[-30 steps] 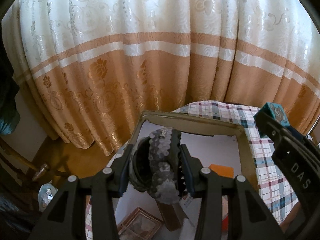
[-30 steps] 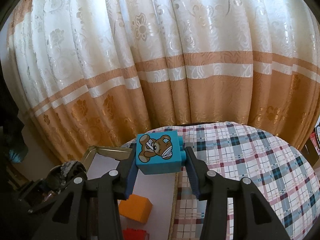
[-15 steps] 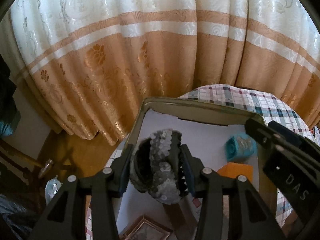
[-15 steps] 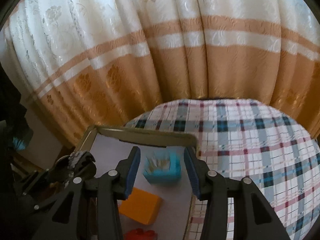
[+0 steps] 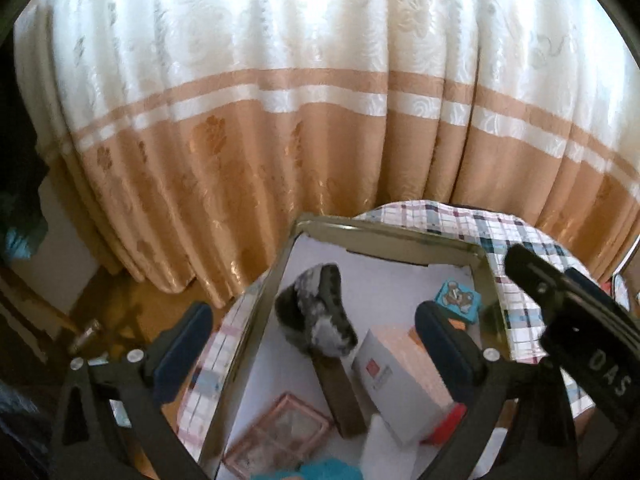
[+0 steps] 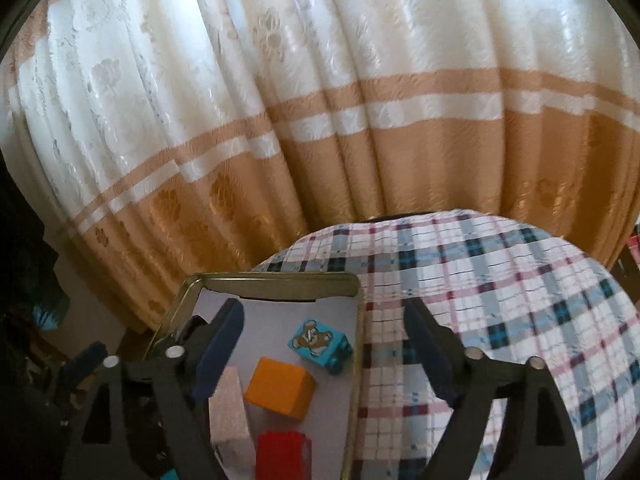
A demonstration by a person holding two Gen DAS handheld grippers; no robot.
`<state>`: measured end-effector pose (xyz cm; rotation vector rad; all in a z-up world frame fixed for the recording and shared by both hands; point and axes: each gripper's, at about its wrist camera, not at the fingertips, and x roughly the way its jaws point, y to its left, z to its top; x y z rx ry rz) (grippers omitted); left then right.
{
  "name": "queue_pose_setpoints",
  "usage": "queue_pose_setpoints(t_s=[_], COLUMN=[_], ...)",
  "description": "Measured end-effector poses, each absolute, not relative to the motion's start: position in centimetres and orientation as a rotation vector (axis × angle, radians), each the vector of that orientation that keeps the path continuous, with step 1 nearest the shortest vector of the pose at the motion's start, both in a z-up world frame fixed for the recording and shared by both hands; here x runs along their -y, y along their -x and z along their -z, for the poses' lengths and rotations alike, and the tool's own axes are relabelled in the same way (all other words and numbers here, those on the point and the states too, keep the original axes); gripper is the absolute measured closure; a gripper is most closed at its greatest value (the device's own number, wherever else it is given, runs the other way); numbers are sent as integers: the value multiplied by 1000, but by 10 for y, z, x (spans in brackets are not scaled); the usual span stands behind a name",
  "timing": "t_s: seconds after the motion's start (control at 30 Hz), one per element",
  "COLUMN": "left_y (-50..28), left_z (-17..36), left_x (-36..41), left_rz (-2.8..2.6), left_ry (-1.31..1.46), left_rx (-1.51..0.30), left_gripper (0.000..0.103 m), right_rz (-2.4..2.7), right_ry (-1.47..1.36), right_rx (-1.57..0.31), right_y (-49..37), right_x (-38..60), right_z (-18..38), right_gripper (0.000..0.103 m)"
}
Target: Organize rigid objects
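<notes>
A gold-rimmed box [image 5: 384,236] with a white floor sits on the plaid-covered table. In the left wrist view my left gripper [image 5: 312,344] is open above it; a dark grey, sparkly rounded object [image 5: 316,316] lies in the box below, free of the fingers. The blue bear block [image 5: 458,300] lies near the box's far right corner. In the right wrist view my right gripper [image 6: 324,344] is open and empty above the box [image 6: 280,280], with the bear block [image 6: 320,342] lying loose below it.
The box also holds an orange block [image 6: 280,390], a red block [image 6: 282,454], a pink-white carton [image 5: 400,380], a brown bar [image 5: 340,392] and a framed picture [image 5: 280,432]. The plaid tablecloth [image 6: 500,300] spreads to the right. A cream and tan curtain [image 6: 320,120] hangs behind.
Both grippers opened and lifted. The right one let the bear block go into the box, and the left one released the grey sparkly object, which now lies in the box.
</notes>
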<state>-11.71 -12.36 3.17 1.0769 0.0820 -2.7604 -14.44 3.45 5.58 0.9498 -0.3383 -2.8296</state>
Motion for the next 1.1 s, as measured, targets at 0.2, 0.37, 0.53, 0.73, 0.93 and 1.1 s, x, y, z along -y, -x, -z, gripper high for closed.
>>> queue_pose_setpoints(t_s=[0.2, 0.37, 0.53, 0.73, 0.93, 1.1], left_y=[85, 66, 49, 33, 31, 30], left_z=[-36, -35, -34, -28, -30, -32], left_x=[122, 120, 121, 122, 122, 121], left_rz=[2759, 2745, 2753, 2782, 2785, 2785], left_ry=[-990, -931, -883, -836, -848, -846], left_rx=[-65, 15, 15, 19, 6, -8], left_gripper=[1, 1, 1, 1, 1, 1], right_rz=[2870, 2921, 2960, 2976, 2965, 2970], right_ry=[-873, -800, -736, -708, -719, -722], right_rx=[358, 314, 319, 361, 346, 331], right_y=[111, 88, 66, 51, 50, 49], right_x=[-37, -31, -29, -28, -25, -24], right_z=[-64, -66, -68, -62, -63, -62], right_gripper=[18, 17, 17, 17, 17, 17])
